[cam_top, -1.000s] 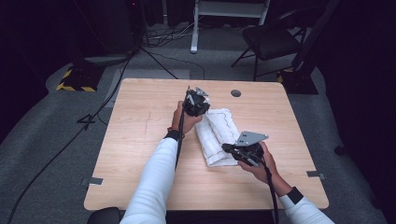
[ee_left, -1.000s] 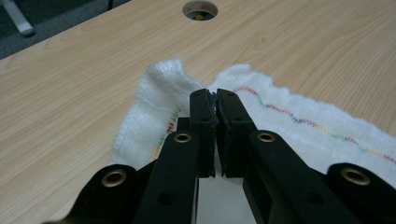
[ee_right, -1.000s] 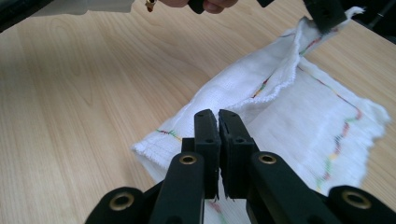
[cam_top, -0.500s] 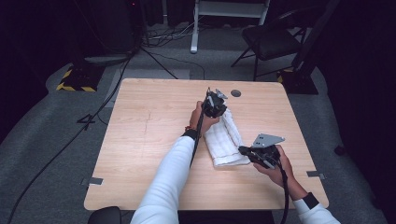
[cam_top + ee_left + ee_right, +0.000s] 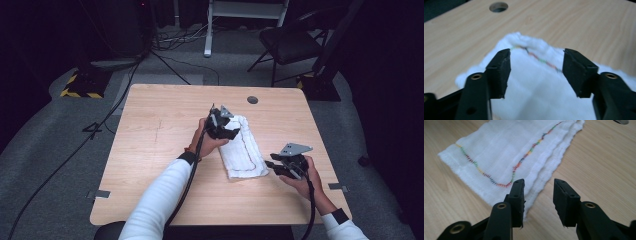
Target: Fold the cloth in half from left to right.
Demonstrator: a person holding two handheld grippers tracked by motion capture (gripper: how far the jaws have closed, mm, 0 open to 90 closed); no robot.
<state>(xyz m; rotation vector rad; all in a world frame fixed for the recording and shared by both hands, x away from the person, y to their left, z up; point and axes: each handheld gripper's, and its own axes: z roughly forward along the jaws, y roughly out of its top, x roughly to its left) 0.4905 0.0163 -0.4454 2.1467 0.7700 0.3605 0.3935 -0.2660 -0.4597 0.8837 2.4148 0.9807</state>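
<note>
Table: a light wooden table (image 5: 150, 150) with a round cable hole (image 5: 252, 100) near its far edge; grey carpet is around it.
Left arm: it wears a white sleeve (image 5: 160, 200) and comes in from the bottom of the high view, going up toward the middle of the table.
Left gripper: the left gripper (image 5: 223, 125) is at the far end of the cloth. In the left gripper view (image 5: 536, 67) its jaws stand wide apart, one on each side of a raised part of the cloth. I cannot tell if the pads touch the fabric; nothing is clamped.
Cloth: a folded white cloth (image 5: 244, 150) lies flat on the table, right of the middle, long side going from far to near. It has a line of coloured stitching (image 5: 524, 160) along it. The far end is a little bunched up between the left jaws (image 5: 529, 47).
Cloth edge: in the right gripper view the layered edges of the cloth (image 5: 549, 170) show as several thin folds.
Right gripper: the right gripper (image 5: 272, 166) is just beside the near right corner of the cloth, low to the table. In the right gripper view (image 5: 539, 200) the jaws are apart with a medium gap; one jaw is over the corner of the cloth, the other over bare wood. It holds nothing.
Right hand: the right hand (image 5: 302, 182) holds that gripper from the near right side.
</note>
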